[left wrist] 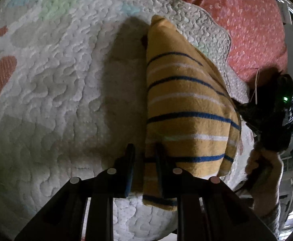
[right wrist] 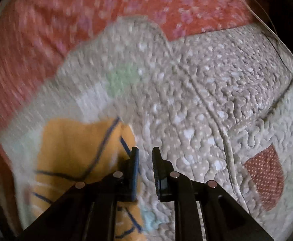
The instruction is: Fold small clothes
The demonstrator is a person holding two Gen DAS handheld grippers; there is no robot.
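Note:
A small yellow garment with blue and white stripes lies folded on a white quilted mat. My left gripper has a narrow gap between its fingers, and the garment's near left edge sits in that gap and drapes over the right finger. In the right wrist view the same garment lies at the lower left, blurred. My right gripper is open and empty over the quilted mat, just right of the garment's edge. The right gripper's body and the hand holding it show at the right of the left wrist view.
A red bedcover with pale hearts lies beyond the mat's scalloped edge; it also shows in the right wrist view. Red heart patches mark the mat. A thin white cord runs along the upper right.

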